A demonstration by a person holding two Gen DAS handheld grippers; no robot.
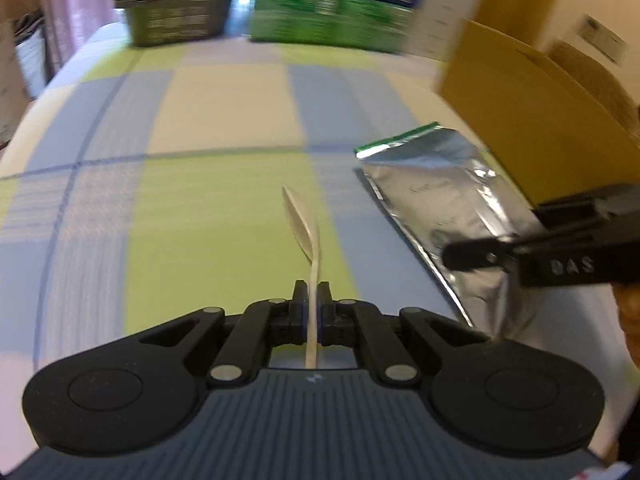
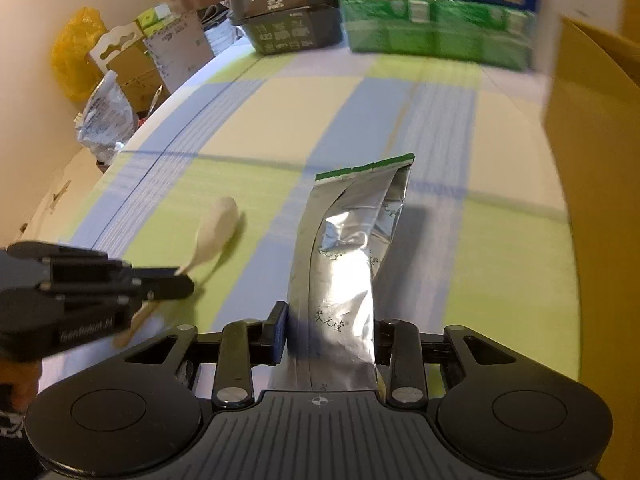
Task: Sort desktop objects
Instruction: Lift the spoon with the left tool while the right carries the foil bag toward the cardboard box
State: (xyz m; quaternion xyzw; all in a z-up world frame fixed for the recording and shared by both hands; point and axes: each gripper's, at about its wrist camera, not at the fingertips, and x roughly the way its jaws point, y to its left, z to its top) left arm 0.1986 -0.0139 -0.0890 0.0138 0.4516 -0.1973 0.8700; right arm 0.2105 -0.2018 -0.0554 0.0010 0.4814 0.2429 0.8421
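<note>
Left gripper [image 1: 312, 304] clamped on the thin handle of the white spoon [image 1: 304, 224], bowl forward over mid-tablecloth [image 1: 224, 128]; narrow grip, so the spoon may swivel or slip. Right view: right gripper [image 2: 330, 336] squeezes the silver foil pouch [image 2: 352, 248] near the right edge beside the cardboard box [image 2: 592, 128]; crumpling foil could slide free.

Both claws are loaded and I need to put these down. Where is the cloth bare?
Bare: the checked tablecloth between the white spoon and the far boxes, and leftwards to the table edge. Crowded: far edge, with the dark box and green carton; right side, with the yellow box beside the foil pouch.
</note>
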